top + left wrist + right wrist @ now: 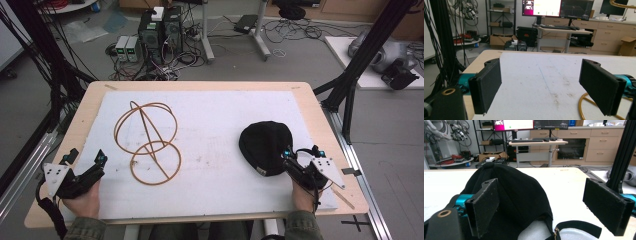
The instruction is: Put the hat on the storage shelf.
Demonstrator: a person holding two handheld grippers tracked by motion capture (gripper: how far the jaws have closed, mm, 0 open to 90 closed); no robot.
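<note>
- Cap (265, 146): black, lies on the white mat (215, 120) at the bench's right side, near the person's edge. Back opening with strap (576, 226) faces the right tongs; a small brass buckle shows at the strap.
- Right tongs (301, 156): released, jaws spread wide. In the right gripper view the cap (509, 195) sits in front of and partly between the jaws; the left jaw overlaps the cap's side, the right jaw is well apart from it, over bare mat. Cannot tell if the left jaw touches the fabric.
- Right hand (303, 195) holds the tongs from the near edge; grey three-cornered plate on top.
- Wire stand (147, 142): brown wire rings, a flat ring on the mat and a taller upright loop structure behind it, left of centre, well apart from the cap.
- Left tongs (86, 159): released, jaws wide apart, nothing between them. They sit at the bench's near left corner, beside the stand, not touching it. In the left gripper view a stretch of the stand's base ring (584, 107) shows low by the right jaw.
- Left hand (82, 200) grips the tongs, sleeve at the bottom edge.
- Bench (90, 100): light wood top, mat covers most of it; mat has faint marks and scuffs.
- Floor beyond the bench: PC towers (160, 30), tangled cables, black frame legs on both sides.
- Background in gripper views: monitors (541, 7) on a desk, drawers, shelving.
</note>
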